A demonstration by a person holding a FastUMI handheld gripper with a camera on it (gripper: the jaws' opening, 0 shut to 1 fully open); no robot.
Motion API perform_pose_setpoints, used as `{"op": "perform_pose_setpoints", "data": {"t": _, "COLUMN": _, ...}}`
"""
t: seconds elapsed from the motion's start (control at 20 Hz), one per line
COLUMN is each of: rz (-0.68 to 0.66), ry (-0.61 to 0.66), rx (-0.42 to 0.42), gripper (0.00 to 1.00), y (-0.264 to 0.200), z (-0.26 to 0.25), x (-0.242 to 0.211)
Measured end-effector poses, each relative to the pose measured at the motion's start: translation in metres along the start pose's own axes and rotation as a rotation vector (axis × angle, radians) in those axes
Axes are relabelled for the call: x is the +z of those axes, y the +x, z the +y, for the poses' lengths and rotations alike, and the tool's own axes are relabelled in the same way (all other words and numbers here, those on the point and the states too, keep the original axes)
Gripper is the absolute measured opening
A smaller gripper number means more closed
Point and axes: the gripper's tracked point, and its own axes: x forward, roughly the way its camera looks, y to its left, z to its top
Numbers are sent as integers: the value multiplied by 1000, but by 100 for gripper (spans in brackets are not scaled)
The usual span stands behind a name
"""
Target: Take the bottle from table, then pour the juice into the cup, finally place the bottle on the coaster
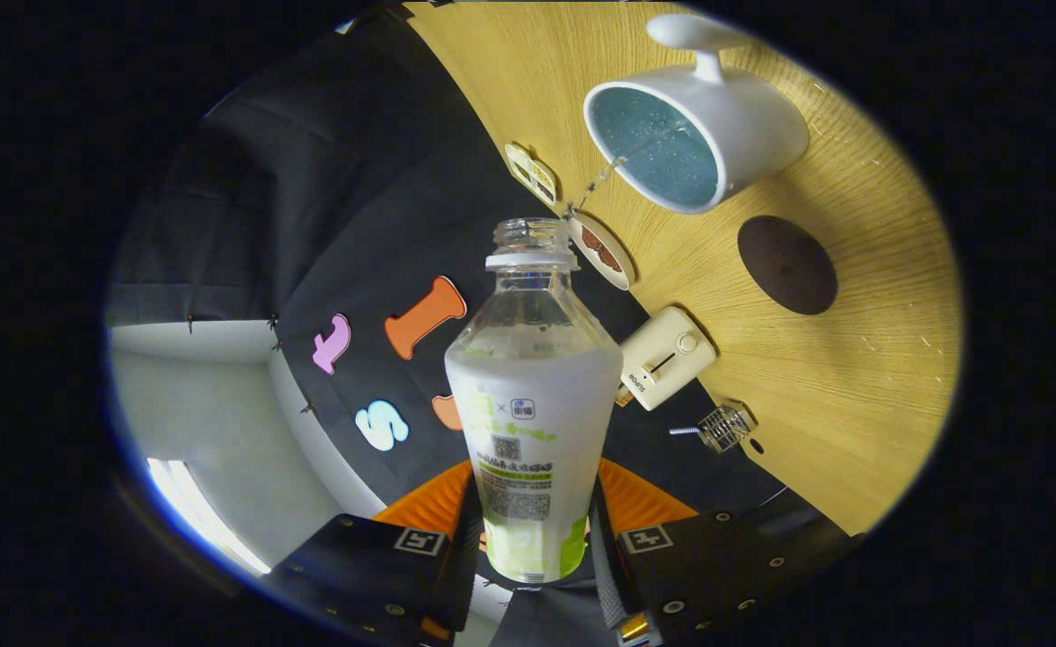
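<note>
The fingers [535, 548] are closed on the lower body of the juice bottle [532, 404], one finger pressing on each side of its label. The bottle is uncapped and tilted, its open neck pointing toward the wooden surface [851, 377]. A thin stream of liquid [601, 180] goes from the mouth of the bottle into the white cup [694, 135], which has a blue inside and a handle. Near the bottle mouth two small round cards stand at the edge of the surface. Further right, a cream toaster [667, 357] and a small wire basket [725, 427] are near the edge. The dark round coaster [786, 265] lies just beside the cup.
</note>
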Motion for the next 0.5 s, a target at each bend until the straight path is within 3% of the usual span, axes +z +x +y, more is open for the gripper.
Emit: {"op": "perform_pose_setpoints", "data": {"t": 0.5, "rz": -25, "ry": 90, "rx": 56, "gripper": 56, "y": 3, "z": 0, "x": -3}}
